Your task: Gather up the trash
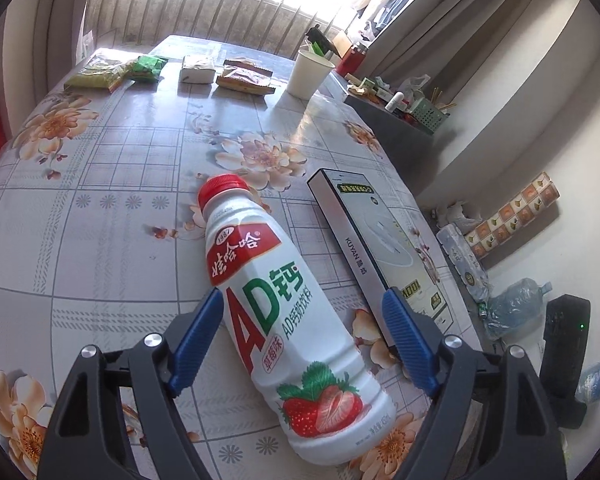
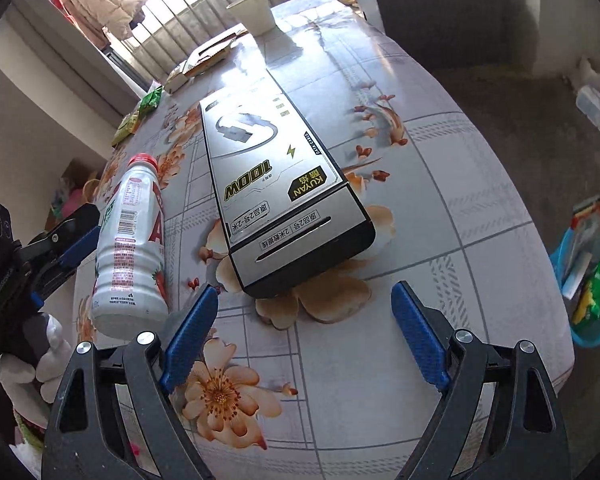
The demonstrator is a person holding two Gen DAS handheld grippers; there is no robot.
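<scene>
Between the left gripper's (image 1: 303,338) wide-open jaws a bottle (image 1: 283,304) lies flat on the desk (image 1: 99,240), pads clear of it, base cut off by the fingers. Right gripper (image 2: 304,334) gapes empty just short of a box (image 2: 275,184). Farther: cup (image 1: 310,72), packets (image 1: 243,76), blurred. Off the desk's right edge, a blue basket (image 2: 592,336), part cropped.
</scene>
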